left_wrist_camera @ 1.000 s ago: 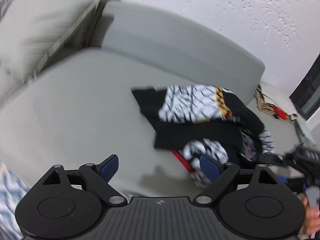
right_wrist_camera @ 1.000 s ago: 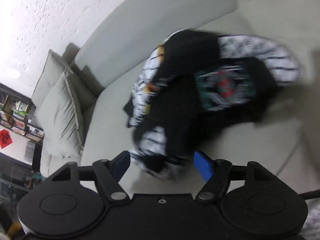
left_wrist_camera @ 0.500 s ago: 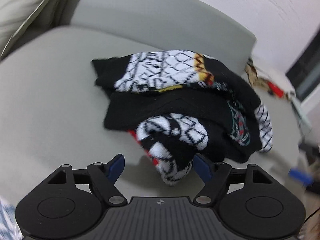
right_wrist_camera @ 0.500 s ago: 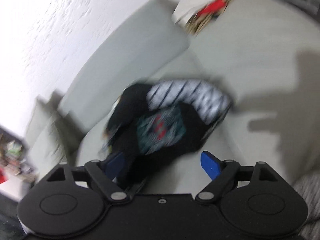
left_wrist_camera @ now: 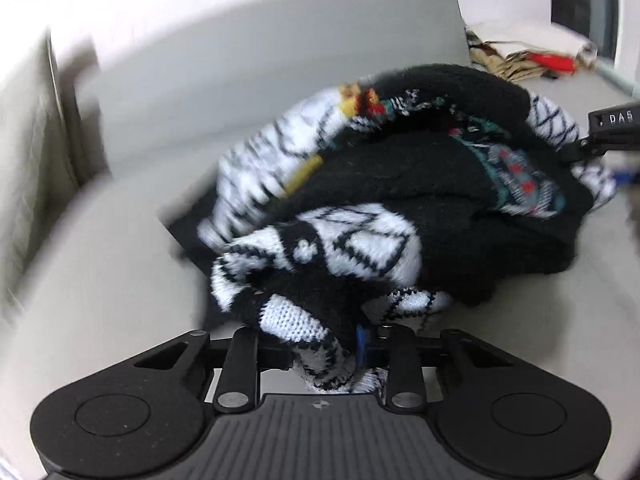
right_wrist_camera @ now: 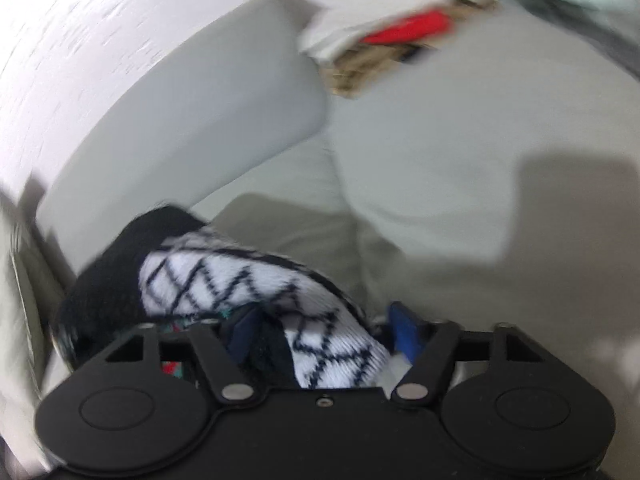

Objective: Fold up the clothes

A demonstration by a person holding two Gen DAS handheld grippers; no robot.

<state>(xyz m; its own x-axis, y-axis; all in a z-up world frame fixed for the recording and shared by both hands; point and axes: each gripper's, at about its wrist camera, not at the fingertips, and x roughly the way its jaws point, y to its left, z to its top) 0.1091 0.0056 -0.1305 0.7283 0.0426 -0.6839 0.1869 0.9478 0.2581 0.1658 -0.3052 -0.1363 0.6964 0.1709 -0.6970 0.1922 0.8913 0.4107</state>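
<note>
A crumpled black sweater with white lattice-patterned sleeves and coloured trim lies heaped on the grey sofa seat. My left gripper is at its near edge. Its jaws are closing, and a bunched black-and-white sleeve fills the space between them and hides the left finger. My right gripper is at the far right side of the heap, where a white lattice sleeve lies between its closing jaws. A thin gap still shows at its right pad. That gripper's black body shows in the left wrist view.
The sofa's grey backrest curves behind the heap, with pale cushions to the left. A pile of beige and red things lies on the seat beyond the backrest's end. A white wall stands behind.
Both grippers came down onto the sweater heap. Their jaws went from wide apart to narrow, with a sleeve now between each pair.
</note>
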